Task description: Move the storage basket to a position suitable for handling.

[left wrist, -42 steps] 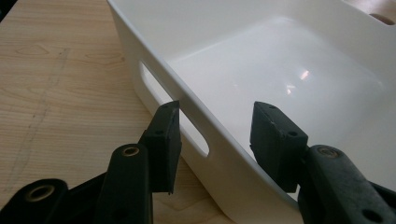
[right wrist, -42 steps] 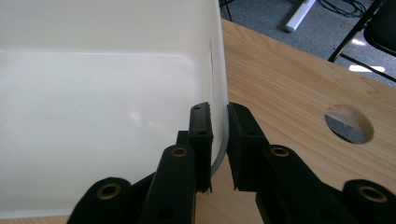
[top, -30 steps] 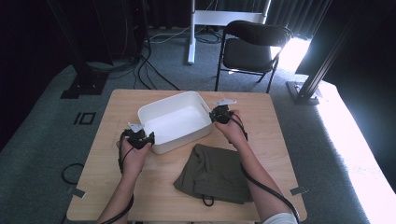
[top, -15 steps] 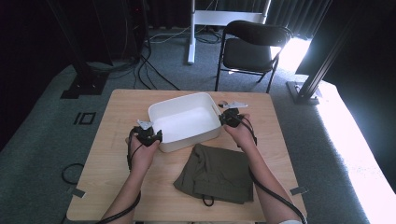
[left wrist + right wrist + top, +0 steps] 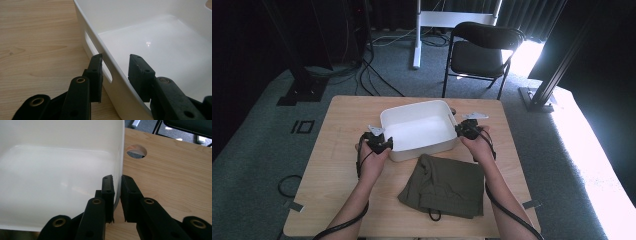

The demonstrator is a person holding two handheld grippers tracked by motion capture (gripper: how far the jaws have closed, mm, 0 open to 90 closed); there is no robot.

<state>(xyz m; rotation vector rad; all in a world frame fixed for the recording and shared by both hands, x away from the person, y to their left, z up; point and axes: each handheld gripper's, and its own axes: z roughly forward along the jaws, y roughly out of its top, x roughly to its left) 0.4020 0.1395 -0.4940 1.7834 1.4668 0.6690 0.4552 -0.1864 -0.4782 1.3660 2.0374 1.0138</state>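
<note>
A white plastic bin (image 5: 419, 131) stands at the middle of the wooden table (image 5: 332, 165), nothing inside it. My left gripper (image 5: 379, 142) is at the bin's left wall. In the left gripper view it (image 5: 116, 60) is open and straddles that wall (image 5: 87, 27), one jaw outside by the handle slot, the other inside. My right gripper (image 5: 467, 127) is at the right wall. In the right gripper view it (image 5: 117, 180) is shut on the rim of the bin (image 5: 62, 135). A folded olive garment (image 5: 444, 186) lies in front of the bin, between my forearms.
A round cable hole (image 5: 136, 150) pierces the table just beyond the bin's right corner. Behind the table stand a black folding chair (image 5: 484, 50) and a white desk leg (image 5: 417, 30). Cables run over the grey carpet at the left.
The bin has slid to the right and turned squarer to the table edge. Both grippers moved right with it, staying at its left and right walls.
</note>
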